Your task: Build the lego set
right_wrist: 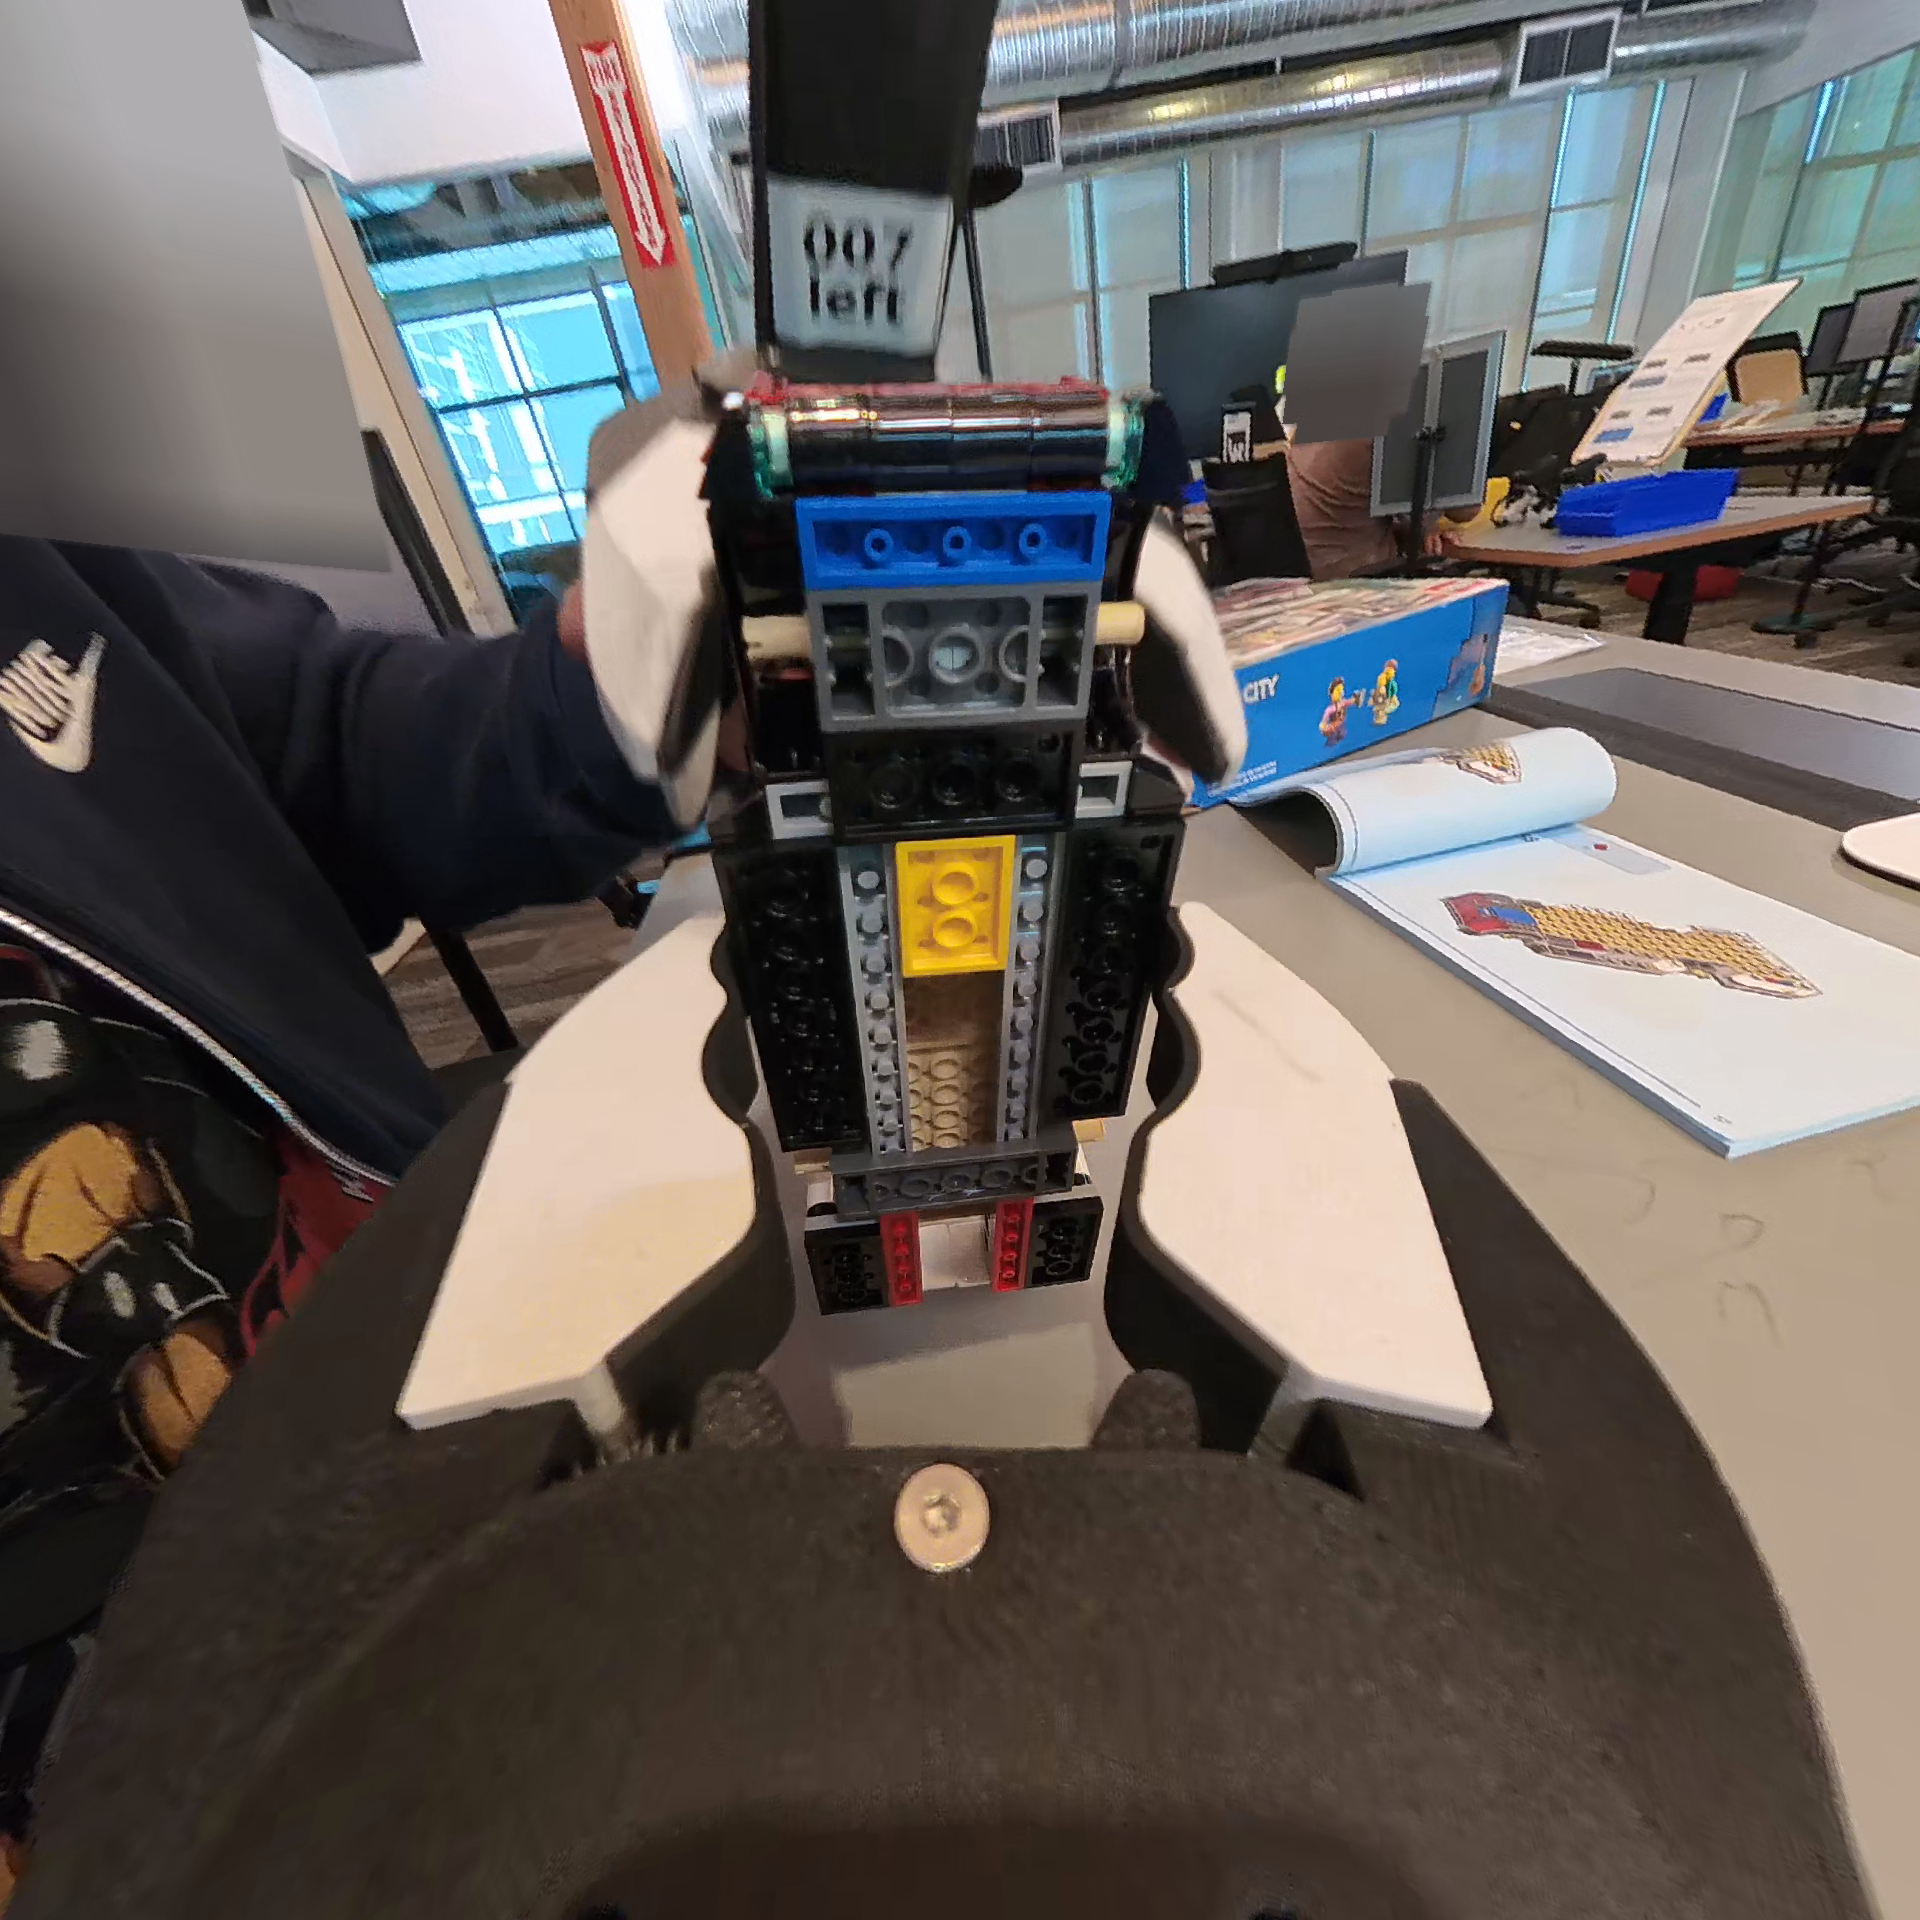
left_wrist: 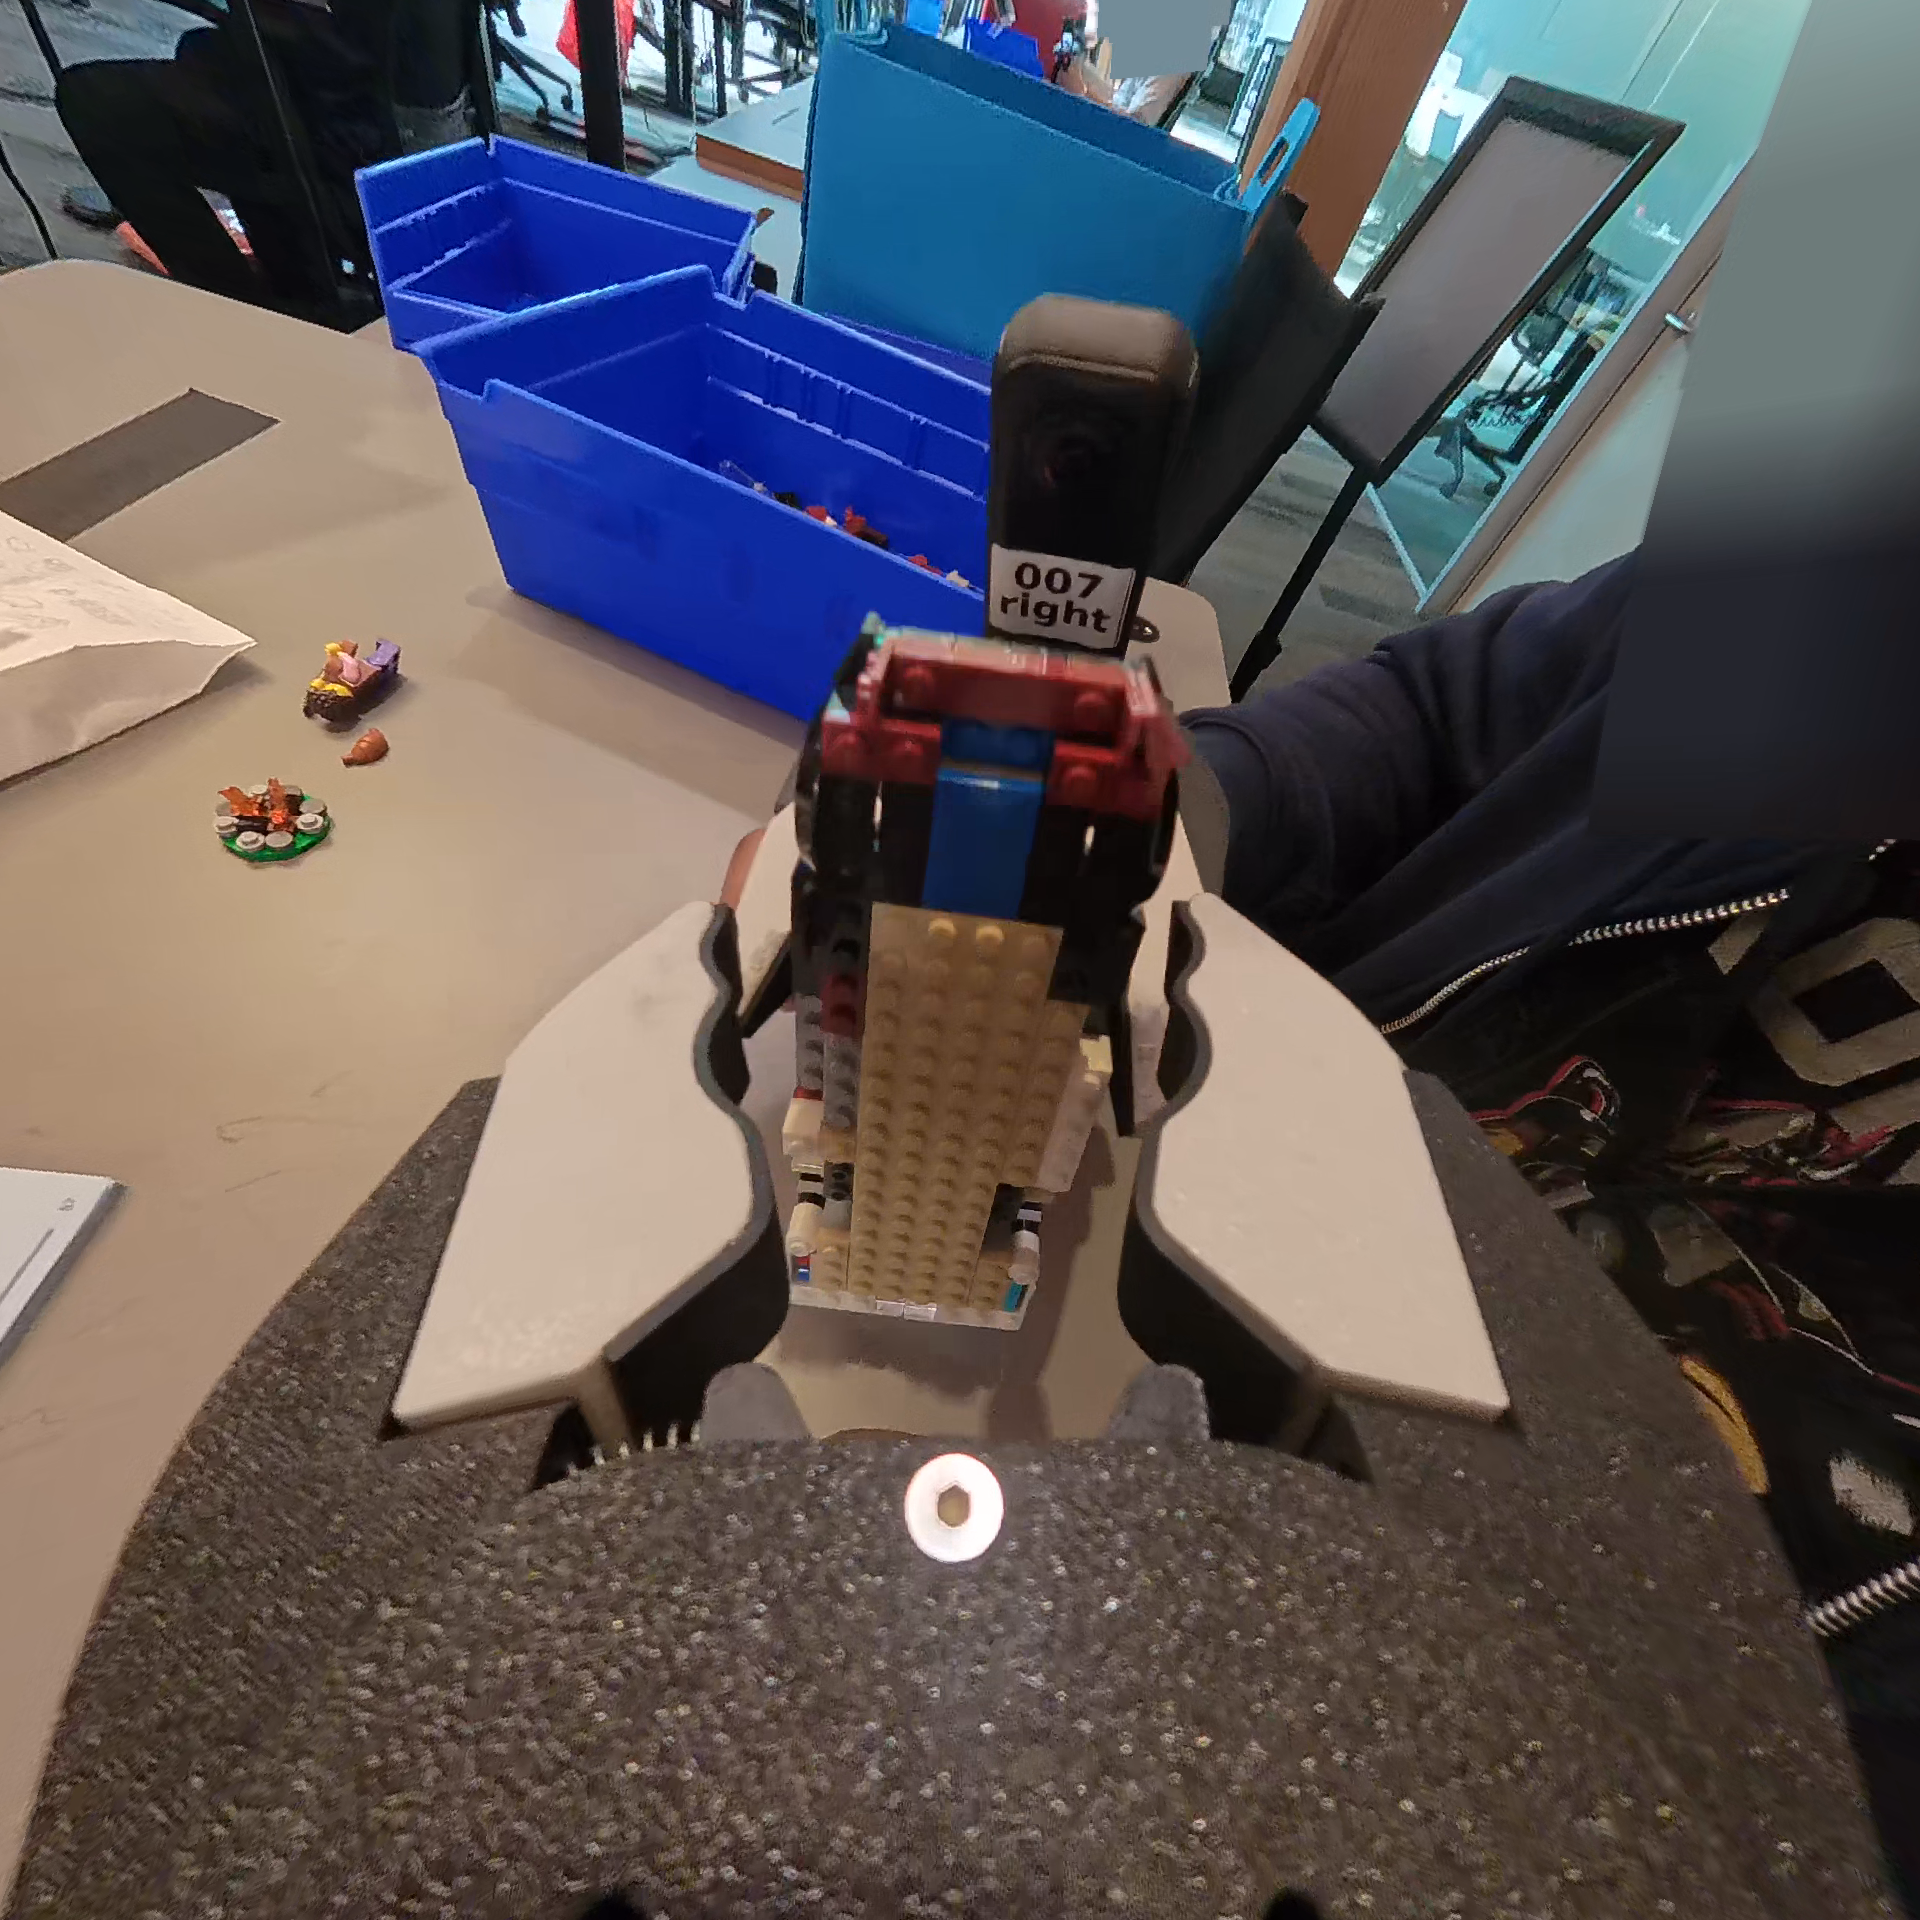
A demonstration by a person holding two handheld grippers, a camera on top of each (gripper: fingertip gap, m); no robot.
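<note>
Long brick model, tan studded plate on top, dark red and blue at one end, is up in the air over the near edge of the grey table, spanning both tools end to end.

Right gripper is clamped across the model's black sides, pads pressed on both flanks, probably gripping the width to keep it from twisting. Left gripper straddles the other end with jaws spread, a gap on each side, so it carries nothing; the right alone bears the weight.

Far left are blue bins with loose bricks. A small campfire build sits left on the table. An open instruction booklet lies right, likely for reference, blue set box behind it.
</note>
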